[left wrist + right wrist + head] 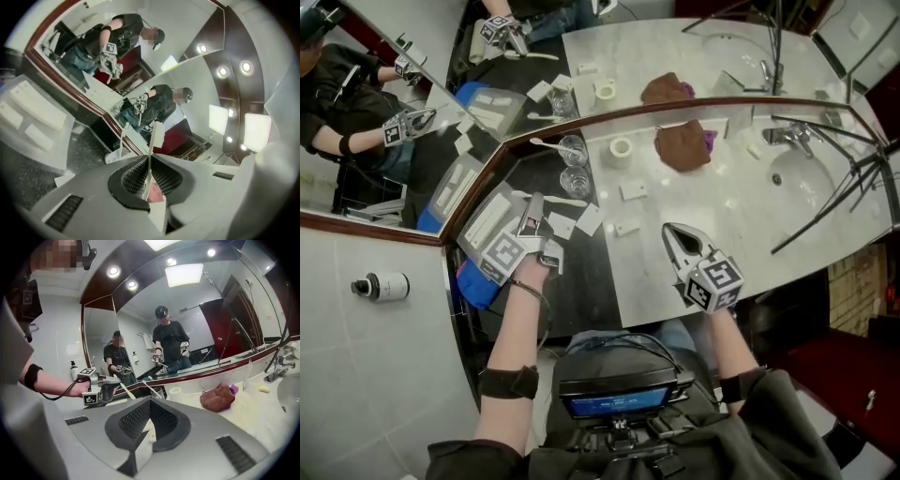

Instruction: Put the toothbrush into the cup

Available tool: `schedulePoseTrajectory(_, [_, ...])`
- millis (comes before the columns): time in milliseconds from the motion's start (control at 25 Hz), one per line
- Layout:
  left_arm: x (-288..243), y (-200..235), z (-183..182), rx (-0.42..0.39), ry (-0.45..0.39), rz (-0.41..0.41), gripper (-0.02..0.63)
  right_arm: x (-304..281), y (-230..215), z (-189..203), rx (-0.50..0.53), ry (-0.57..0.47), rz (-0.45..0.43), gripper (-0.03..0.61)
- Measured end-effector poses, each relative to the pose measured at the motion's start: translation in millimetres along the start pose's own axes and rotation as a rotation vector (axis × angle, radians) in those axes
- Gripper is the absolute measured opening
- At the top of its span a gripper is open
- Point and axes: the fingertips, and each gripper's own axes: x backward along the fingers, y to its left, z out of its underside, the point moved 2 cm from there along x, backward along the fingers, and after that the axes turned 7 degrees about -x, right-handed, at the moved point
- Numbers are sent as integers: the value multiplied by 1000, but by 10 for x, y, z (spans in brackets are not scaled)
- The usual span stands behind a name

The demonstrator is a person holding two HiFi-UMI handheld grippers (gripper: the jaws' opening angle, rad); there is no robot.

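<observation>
The white marble counter (712,234), with a black stone strip (581,281) along its left and a sunken basin (811,183) at its right, bears a crumpled brown cloth (682,145), a white tape roll (621,148), two clear glass cups (575,180) and scattered small white packets (633,190).

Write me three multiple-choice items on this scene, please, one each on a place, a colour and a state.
1. Where is the brown cloth? A on the pale counter beside the sink; B inside the sink; C on the floor.
2. What colour is the toothbrush in the left gripper? A blue; B white; C red.
3. How is the right gripper? A open; B shut on a cup; C shut, empty.
Key: 1 A, it lies on the marble left of the basin. 2 B, the clamped brush is white. 3 C, its jaws meet with nothing between them.
</observation>
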Motion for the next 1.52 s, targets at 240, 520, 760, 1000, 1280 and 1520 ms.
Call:
schedulePoseTrajectory(240, [597,328,630,138,-13,-97,25,-93,194,45,37,40,-62,9])
schedulePoseTrajectory(520, [868,620,1153,242,18,-184,25,-151,305,205,51,97,-88,9])
schedulePoseTrajectory(760, [856,859,1503,341,27,-223,25,-158,319,339,72,139,-87,9])
schedulePoseTrajectory(1000, [788,1157,1782,439,26,-284,25,-163,278,393,83,165,-72,9])
schedulePoseTrajectory(1280, [725,1362,1906,486,61,-356,26,-150,217,406,79,176,-54,9])
schedulePoseTrajectory(1520, [720,1510,1961,513,91,-439,31,-160,180,389,77,169,-50,9])
